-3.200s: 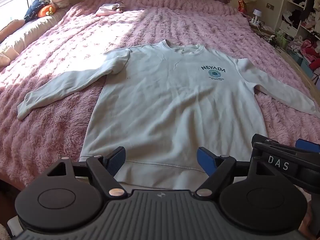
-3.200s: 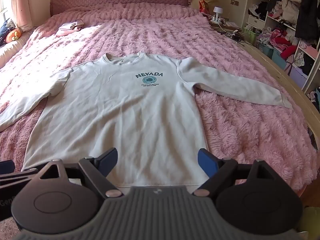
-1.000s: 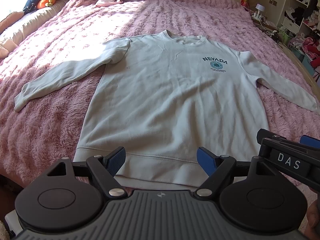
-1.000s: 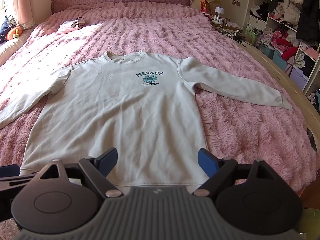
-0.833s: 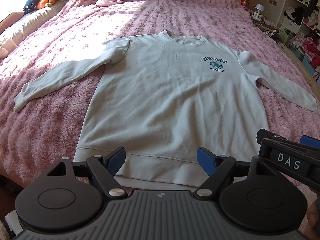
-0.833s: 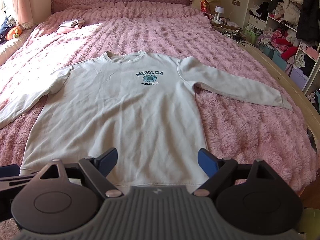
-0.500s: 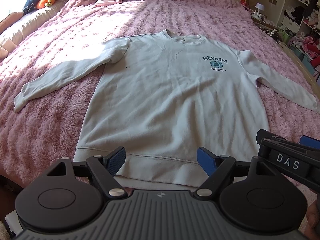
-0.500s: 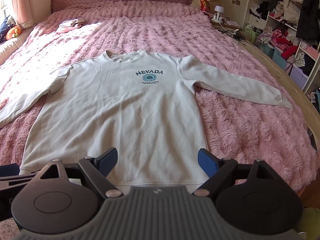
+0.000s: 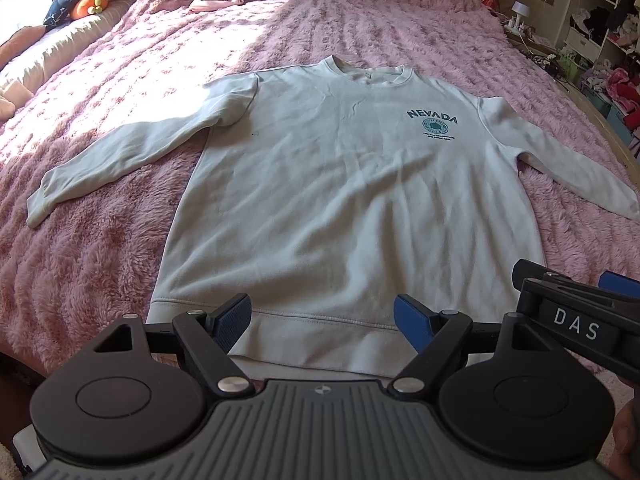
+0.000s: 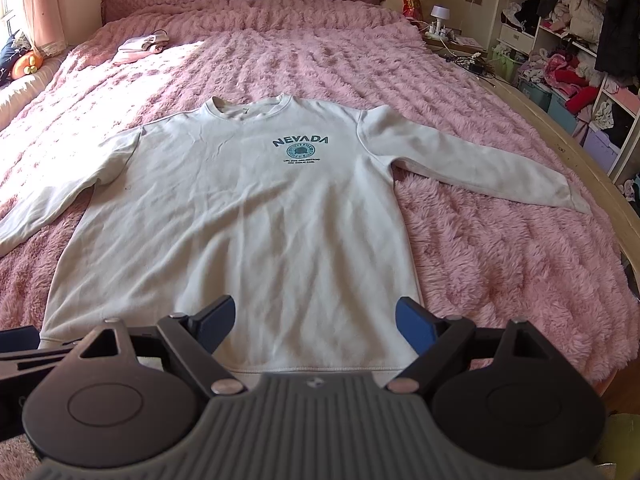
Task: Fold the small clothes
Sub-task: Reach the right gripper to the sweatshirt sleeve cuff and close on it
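Both tongs hang spread wide with nothing between their blue pads. Left tongs [image 9: 322, 318] sit just above the near hem of the sweatshirt [image 9: 344, 200], toward its left half; right tongs [image 10: 314, 320] hover over the hem toward its right half. Whether any pad touches the cloth cannot be told, since the grey housings cover the nearest strip of hem in both views.

Pale and long-sleeved, the sweatshirt lies flat and face up on the pink fluffy bed [image 9: 100, 248], collar away from the cameras, both sleeves spread outward. A dark "NEVADA" print [image 10: 301, 141] with a round emblem sits on the chest; the small lines beneath it are too fine to read. In the left wrist view the right cuff runs to the frame edge; in the right wrist view the left cuff is cut off at the left border.

At the right edge of the left wrist view, part of the other tool shows, marked "DAS", with a bit of a hand [image 9: 626, 436] behind it.

Far up the bed lies a small folded pink garment [image 10: 138, 46]; its kind is unclear.
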Tool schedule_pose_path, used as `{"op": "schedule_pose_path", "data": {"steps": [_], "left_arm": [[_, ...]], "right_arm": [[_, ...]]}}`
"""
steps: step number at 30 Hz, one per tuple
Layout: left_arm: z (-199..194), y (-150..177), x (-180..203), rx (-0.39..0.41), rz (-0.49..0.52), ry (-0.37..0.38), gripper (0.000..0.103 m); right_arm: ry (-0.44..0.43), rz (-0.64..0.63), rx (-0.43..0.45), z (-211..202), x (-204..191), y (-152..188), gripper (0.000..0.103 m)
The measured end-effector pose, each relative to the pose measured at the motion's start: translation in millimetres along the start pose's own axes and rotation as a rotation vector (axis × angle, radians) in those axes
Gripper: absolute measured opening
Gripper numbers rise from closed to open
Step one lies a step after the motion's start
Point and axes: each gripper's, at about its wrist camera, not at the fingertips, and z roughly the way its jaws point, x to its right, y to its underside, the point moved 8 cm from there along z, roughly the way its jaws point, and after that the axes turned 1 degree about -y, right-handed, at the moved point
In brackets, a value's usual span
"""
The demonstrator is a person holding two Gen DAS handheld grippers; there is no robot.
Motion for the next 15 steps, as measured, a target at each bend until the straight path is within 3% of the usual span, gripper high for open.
{"op": "schedule_pose_path", "data": {"steps": [4, 7, 10, 15], "left_arm": [[6, -8, 4, 0.027, -0.018, 0.074, 0.092], [13, -14, 10, 0.046, -0.066, 0.169, 0.092], [23, -22, 23, 0.046, -0.094, 0.284, 0.092], [47, -39, 61, -0.001, -0.054, 0.432, 0.092]], "right_arm": [[-0.047, 0.050, 0.010, 7, 6, -4, 0.083], [-0.080, 0.079, 0.030, 12, 13, -8, 0.083], [-0.111, 0.052, 0.121, 14, 23, -19, 0.083], [0.003, 0.060, 0.186, 27, 73, -38, 0.083]]}}
